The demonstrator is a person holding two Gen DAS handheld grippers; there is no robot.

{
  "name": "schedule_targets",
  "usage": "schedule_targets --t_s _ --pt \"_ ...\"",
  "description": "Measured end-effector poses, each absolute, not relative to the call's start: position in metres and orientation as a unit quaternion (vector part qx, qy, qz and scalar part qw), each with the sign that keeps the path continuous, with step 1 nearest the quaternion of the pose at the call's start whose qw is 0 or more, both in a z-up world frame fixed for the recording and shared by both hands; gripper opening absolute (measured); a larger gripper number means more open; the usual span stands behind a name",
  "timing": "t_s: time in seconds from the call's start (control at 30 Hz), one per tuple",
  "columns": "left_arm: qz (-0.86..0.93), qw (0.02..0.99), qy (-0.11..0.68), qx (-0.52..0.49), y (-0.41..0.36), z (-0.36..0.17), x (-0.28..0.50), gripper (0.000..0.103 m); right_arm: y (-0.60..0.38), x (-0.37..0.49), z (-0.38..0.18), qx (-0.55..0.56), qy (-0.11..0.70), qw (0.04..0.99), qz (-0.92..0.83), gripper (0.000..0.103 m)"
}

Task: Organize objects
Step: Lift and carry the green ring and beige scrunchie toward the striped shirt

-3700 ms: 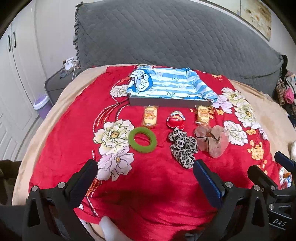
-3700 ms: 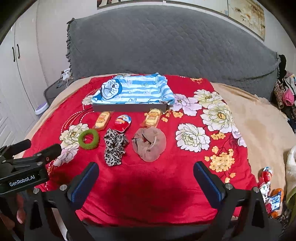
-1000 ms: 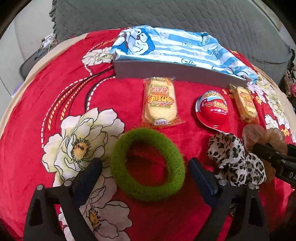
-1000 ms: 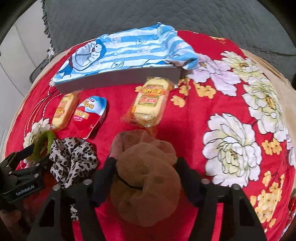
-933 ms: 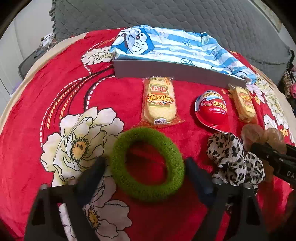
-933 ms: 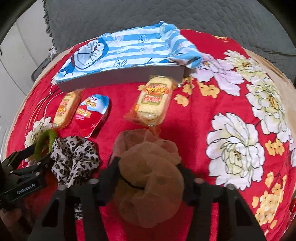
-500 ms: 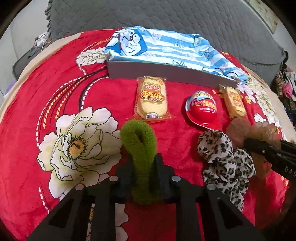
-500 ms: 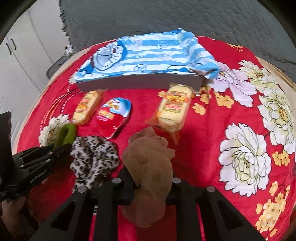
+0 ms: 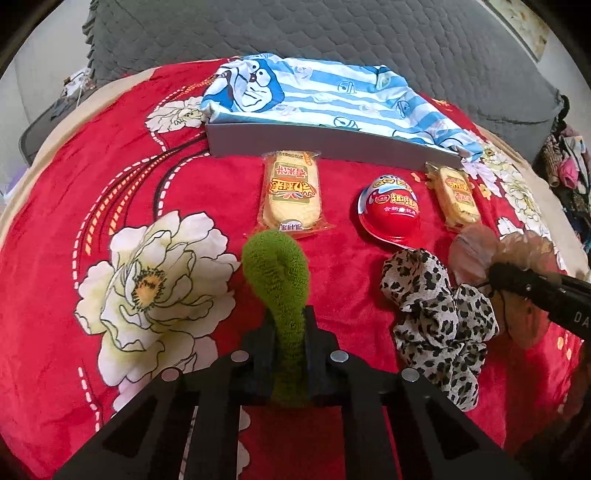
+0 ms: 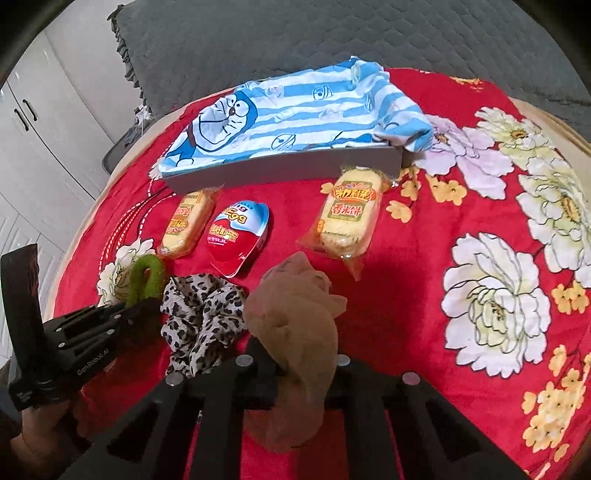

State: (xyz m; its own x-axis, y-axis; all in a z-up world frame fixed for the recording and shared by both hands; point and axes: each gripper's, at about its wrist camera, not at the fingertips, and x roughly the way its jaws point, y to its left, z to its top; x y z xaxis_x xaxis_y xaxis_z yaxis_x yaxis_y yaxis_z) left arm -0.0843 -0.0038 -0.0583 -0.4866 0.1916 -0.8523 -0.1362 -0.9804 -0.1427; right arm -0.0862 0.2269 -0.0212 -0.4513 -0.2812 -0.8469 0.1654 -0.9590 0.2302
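Observation:
My left gripper (image 9: 289,325) is shut on the green hair ring (image 9: 279,275), which is squeezed into a narrow upright loop between the fingers. Over in the right wrist view, the right gripper (image 10: 295,354) is shut on the tan sheer scrunchie (image 10: 299,314), bunched up between its fingers. A leopard-print scrunchie (image 9: 439,310) lies on the red blanket between the two grippers. Behind them lie two wrapped cakes (image 9: 291,192) (image 9: 456,197) and a red egg-shaped toy pack (image 9: 391,208). A grey box (image 9: 325,142) lined with blue striped cartoon cloth (image 9: 317,92) stands at the back.
Everything rests on a red floral blanket (image 9: 122,206) over a bed with a grey quilted headboard (image 9: 295,33). White cupboard doors (image 10: 33,122) stand at the left. Clothes hang at the far right (image 9: 565,166). A hand (image 10: 40,435) holds the left gripper.
Both grippers closed: the left one squeezed the flat green ring into a narrow loop, the right one bunched the tan scrunchie between its fingers. Neither hand has shifted much.

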Motion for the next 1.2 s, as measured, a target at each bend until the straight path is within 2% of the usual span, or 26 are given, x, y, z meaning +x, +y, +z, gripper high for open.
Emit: schedule_targets --t_s 1.2 --pt "0.897 0.03 -0.018 -0.44 -0.002 0.023 -0.045 0.012 0.217 -0.035 0.054 0.413 -0.026 0.144 -0.899 0.011"
